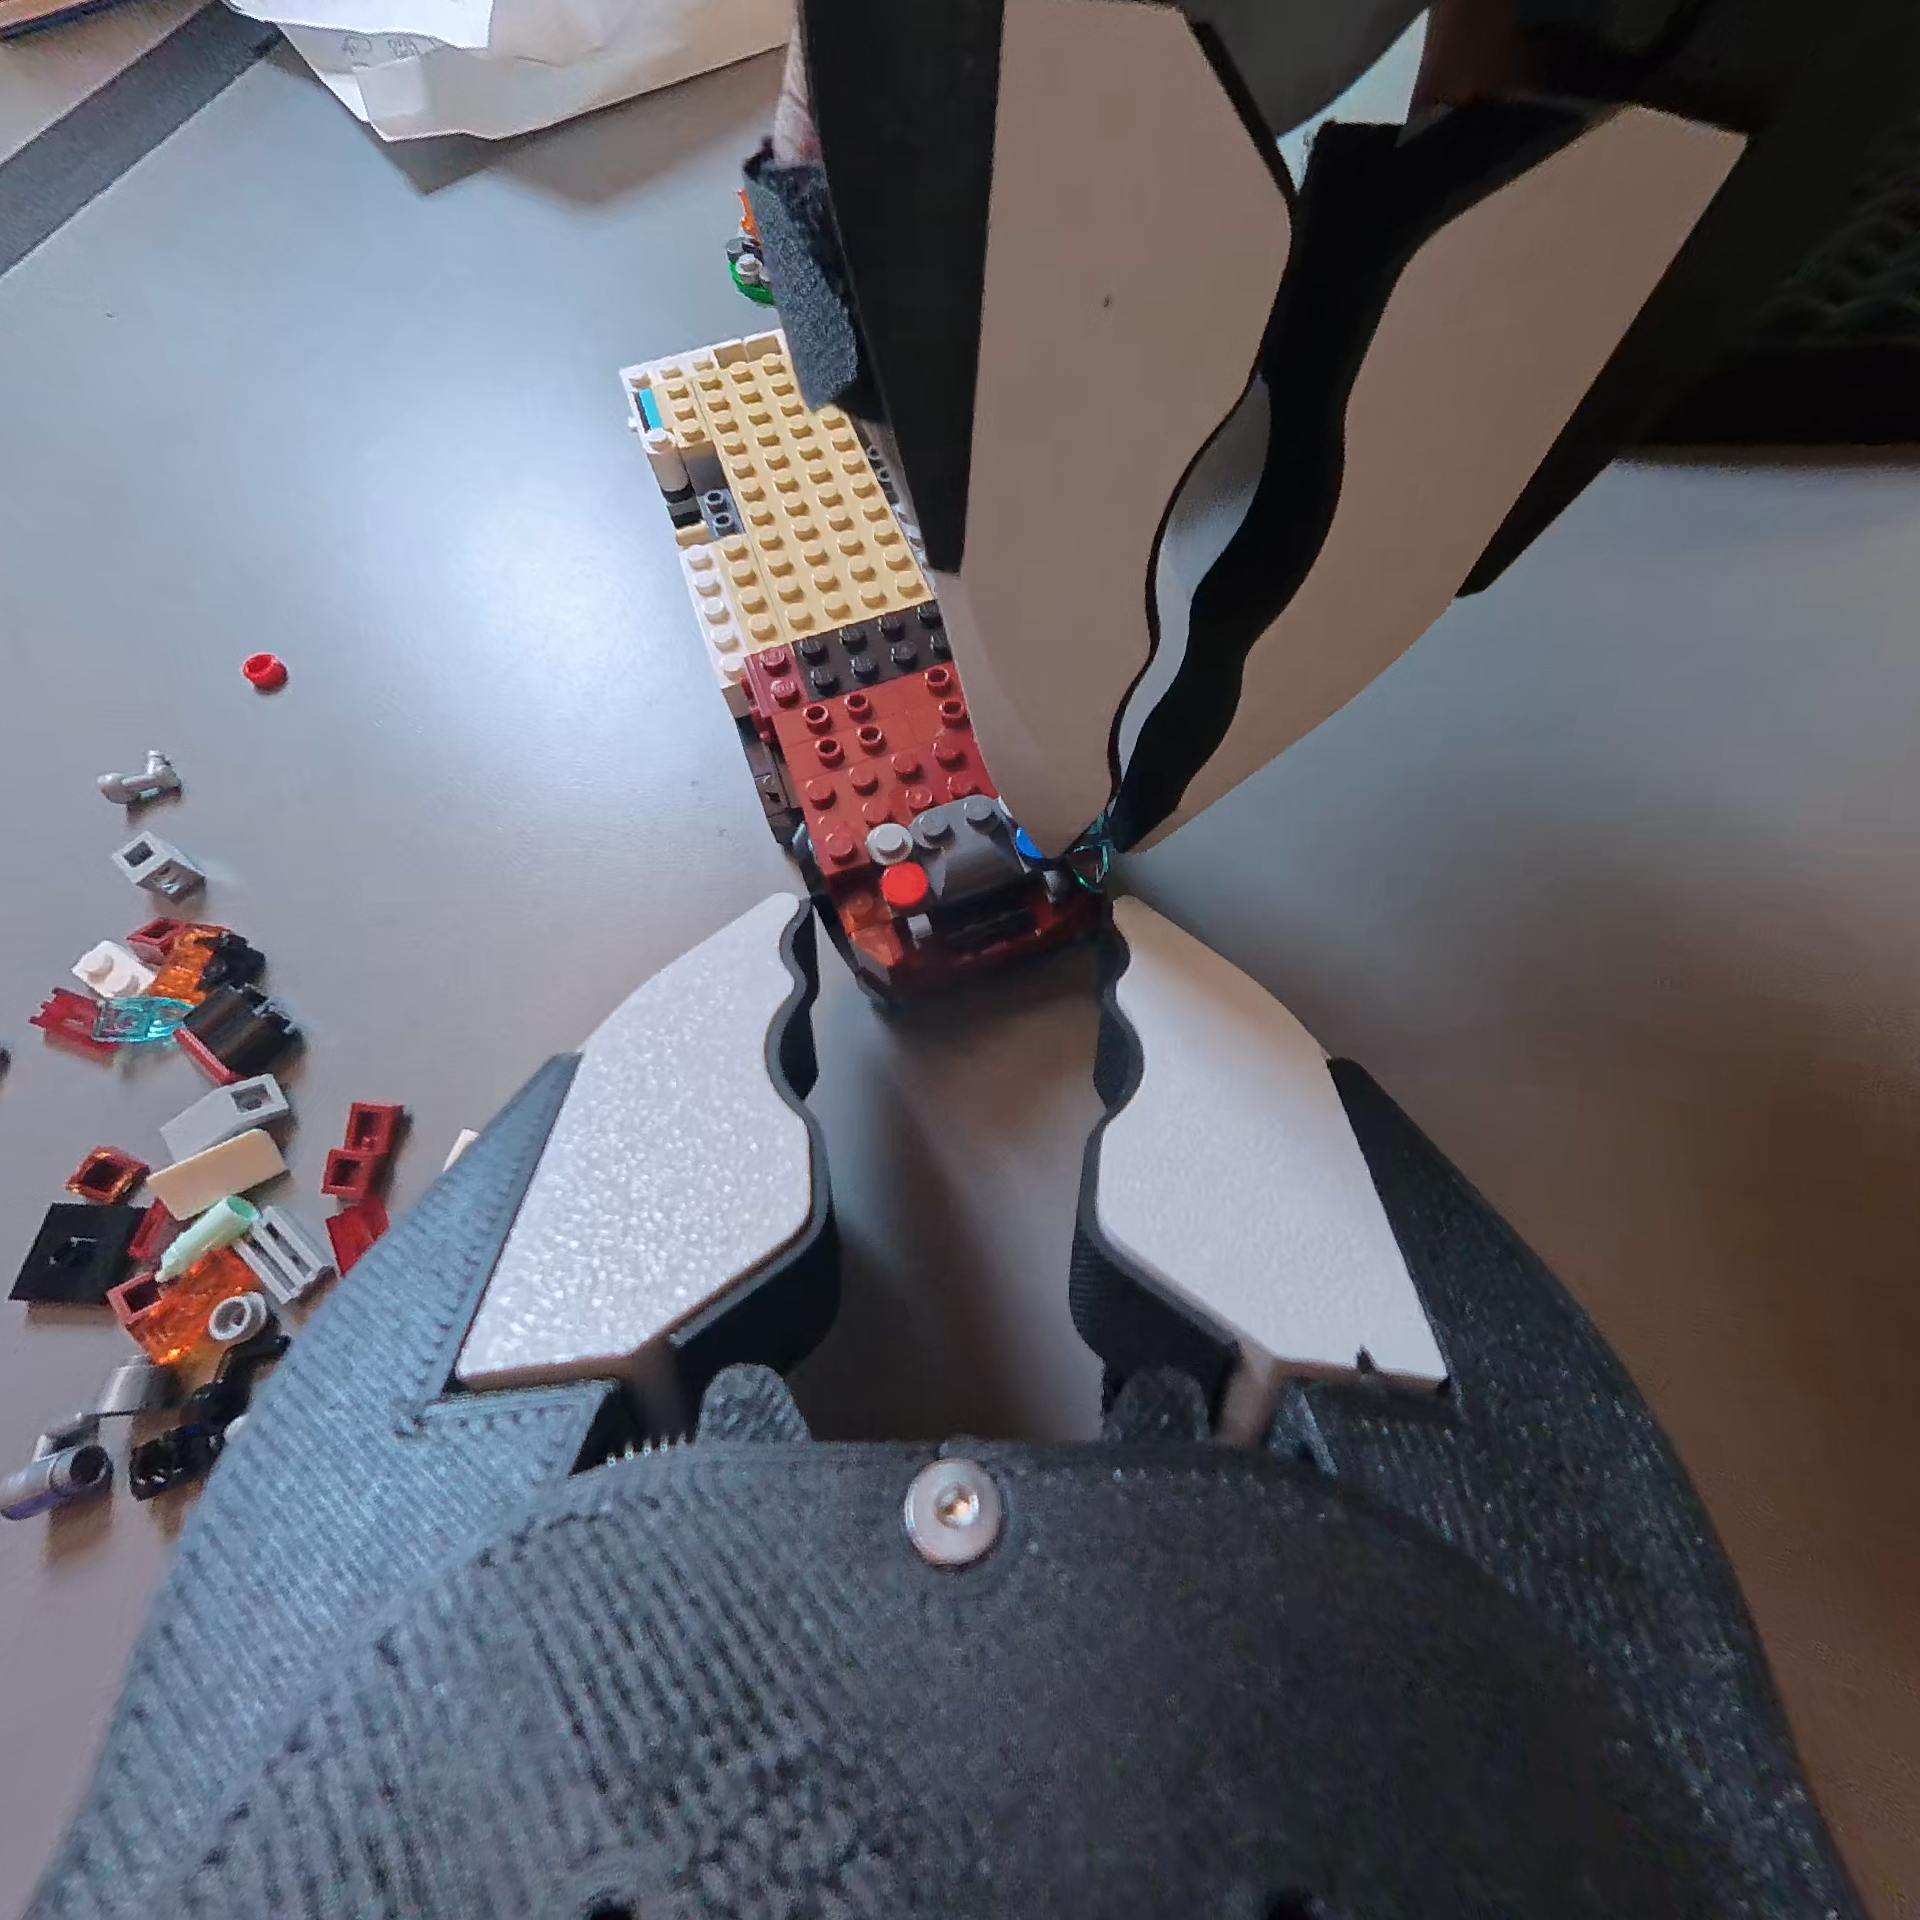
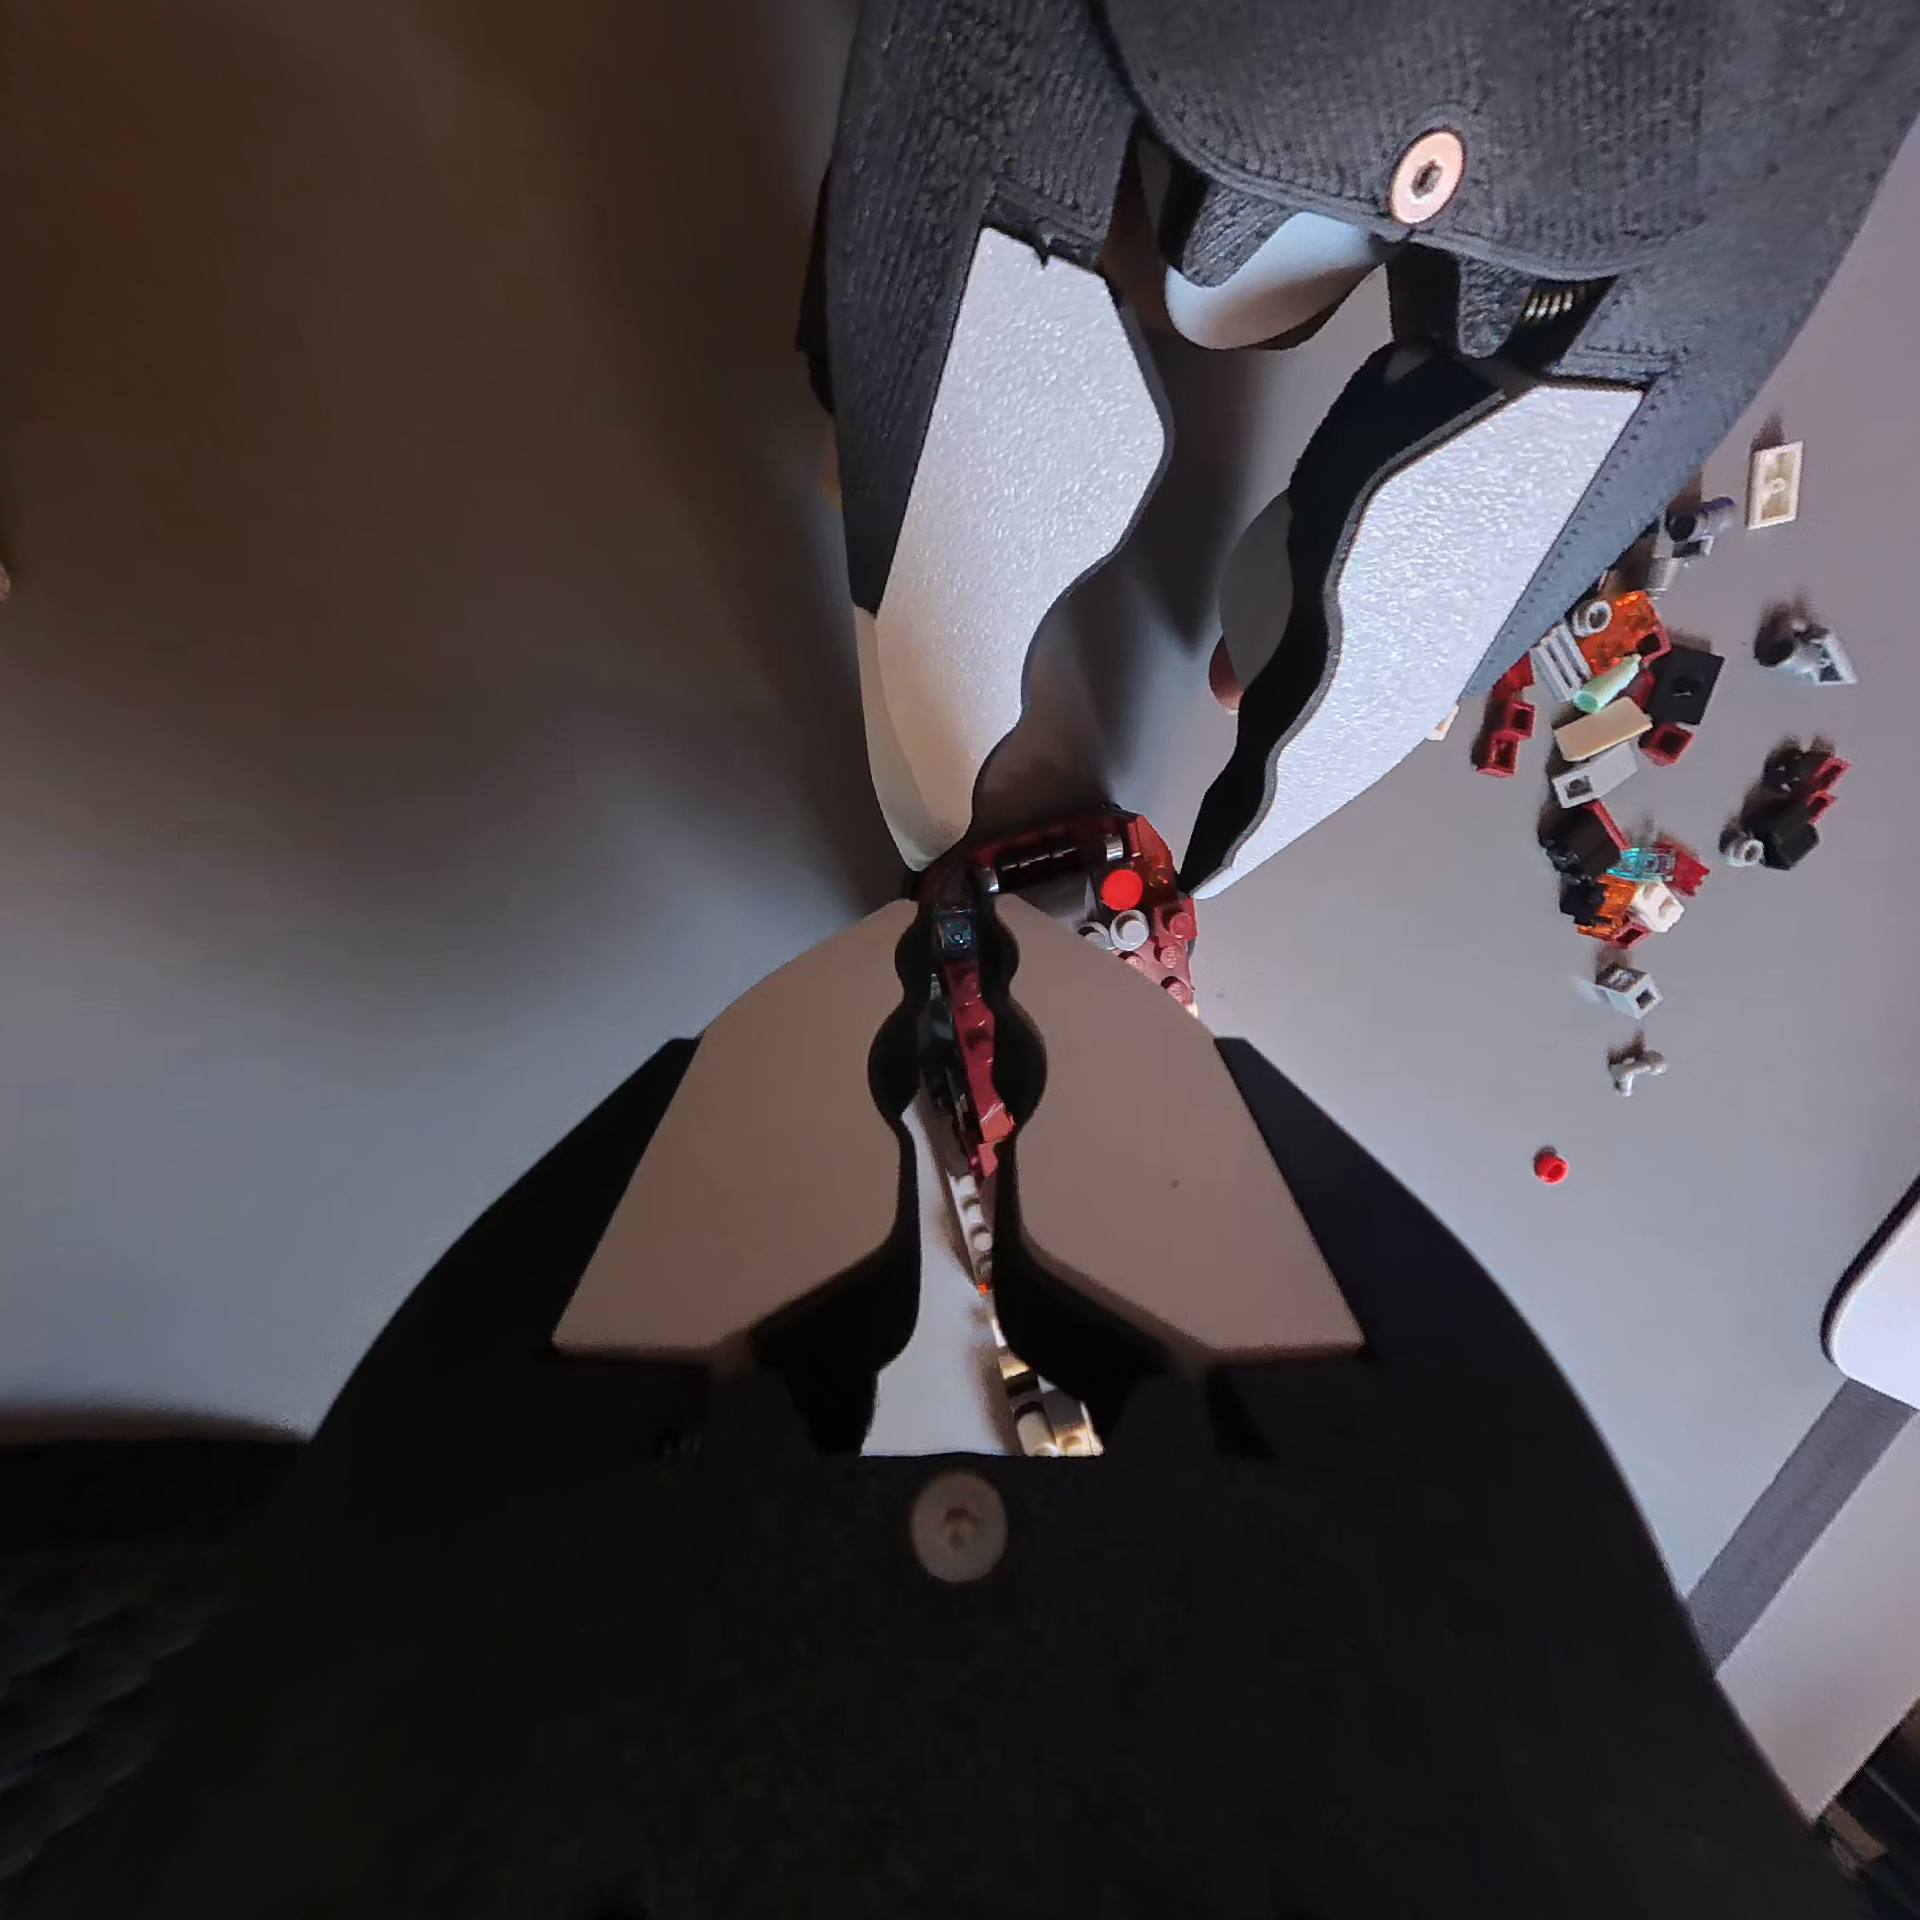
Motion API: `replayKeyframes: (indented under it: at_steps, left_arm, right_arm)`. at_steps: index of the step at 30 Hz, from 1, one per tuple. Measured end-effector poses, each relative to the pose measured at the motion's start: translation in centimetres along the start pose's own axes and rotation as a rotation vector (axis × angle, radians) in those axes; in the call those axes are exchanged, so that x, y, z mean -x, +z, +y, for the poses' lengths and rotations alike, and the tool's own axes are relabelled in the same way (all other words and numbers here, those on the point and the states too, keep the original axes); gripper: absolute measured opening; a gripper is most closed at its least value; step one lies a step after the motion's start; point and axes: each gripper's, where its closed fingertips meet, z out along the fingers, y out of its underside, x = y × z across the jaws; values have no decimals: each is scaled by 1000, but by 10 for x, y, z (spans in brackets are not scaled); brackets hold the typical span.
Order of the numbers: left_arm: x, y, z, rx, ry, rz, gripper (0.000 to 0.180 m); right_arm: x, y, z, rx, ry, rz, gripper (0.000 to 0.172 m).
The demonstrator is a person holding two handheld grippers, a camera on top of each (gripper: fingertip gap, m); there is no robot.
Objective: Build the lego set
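A long brick model (image 1: 810, 520) lies on the grey table (image 1: 416, 416), with a tan studded deck and a dark red front end (image 1: 894, 748). My left gripper (image 1: 956, 925) has its two fingertips pressed on either side of that front end. It also shows in the right wrist view (image 2: 1060, 873), coming down from the top. My right gripper (image 2: 954, 914) is shut on a small clear blue-green piece (image 2: 954, 928) at the model's front corner. In the left wrist view the right gripper (image 1: 1107, 842) comes in from above, with the piece (image 1: 1091, 860) at its tips, beside a blue stud (image 1: 1031, 844).
A pile of loose small bricks (image 1: 197, 1143) lies left of my left gripper, and shows at the right in the right wrist view (image 2: 1642, 748). A single red round stud (image 1: 264, 670) lies apart. White paper (image 1: 499, 73) lies at the far edge. Both grippers' tips are close together, under 4 cm apart.
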Motion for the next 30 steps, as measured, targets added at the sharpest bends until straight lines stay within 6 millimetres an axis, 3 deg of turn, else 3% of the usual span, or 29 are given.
replayKeyframes:
  at_steps: [16,30]
  left_arm:
    - [0,0,0,1,-8,7,51]
    - [0,0,1,4,-4,0,51]
  right_arm:
    - [0,-10,-3,-66,11,23,9]
    - [-1,-4,3,0,78,15,2]
